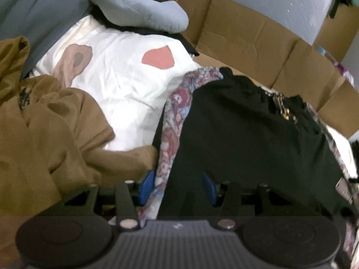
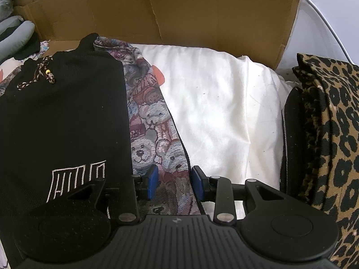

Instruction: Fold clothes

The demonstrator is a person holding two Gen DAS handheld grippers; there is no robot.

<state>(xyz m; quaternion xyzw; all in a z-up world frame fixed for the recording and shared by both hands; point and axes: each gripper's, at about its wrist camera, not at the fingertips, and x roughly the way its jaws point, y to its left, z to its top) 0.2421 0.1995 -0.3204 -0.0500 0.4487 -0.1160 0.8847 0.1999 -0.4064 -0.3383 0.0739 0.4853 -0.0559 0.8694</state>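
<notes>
A black garment with a drawstring lies flat on top of a teddy-bear print fabric, both on a white sheet. My left gripper is open, its blue pads straddling the near edges of the bear fabric and the black garment. In the right wrist view the black garment shows white embroidery and lies left of the bear fabric. My right gripper is open, pads on either side of the bear fabric's near edge.
A crumpled brown garment lies at the left, a grey-blue pillow at the back. Cardboard walls ring the far side and also show in the right wrist view. A leopard-print item stands at the right.
</notes>
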